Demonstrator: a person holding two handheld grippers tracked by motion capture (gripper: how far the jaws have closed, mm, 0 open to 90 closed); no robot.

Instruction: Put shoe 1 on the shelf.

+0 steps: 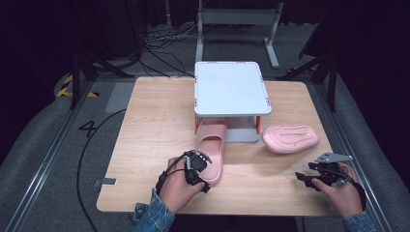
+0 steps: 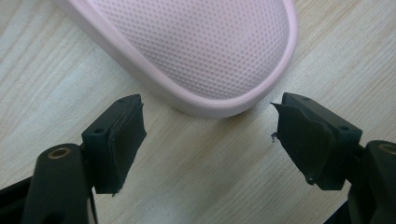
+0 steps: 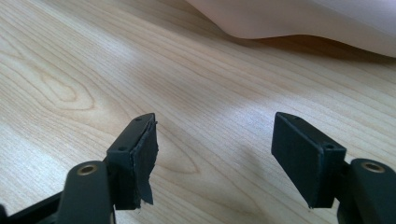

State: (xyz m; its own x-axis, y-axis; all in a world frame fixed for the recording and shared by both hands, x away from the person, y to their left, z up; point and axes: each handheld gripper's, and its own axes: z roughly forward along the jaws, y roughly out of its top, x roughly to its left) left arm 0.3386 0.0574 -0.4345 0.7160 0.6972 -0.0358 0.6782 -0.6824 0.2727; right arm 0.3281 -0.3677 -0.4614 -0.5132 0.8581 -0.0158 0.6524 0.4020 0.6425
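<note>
My left gripper sits w/ jaws spread wide, nothing between the pads; the pink slipper lies sole-down on the table, its rounded end just ahead of the tips, not touching. In the high view its front end pokes under the white stand. My right gripper is spread too, over bare wood. The 2nd slipper lies approx. bottom-up, near the stand's right.

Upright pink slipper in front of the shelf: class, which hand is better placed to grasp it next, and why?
Left. The left gripper has open jaws either side of the upright slipper's heel; the right gripper rests apart, nearer the overturned slipper.
</note>
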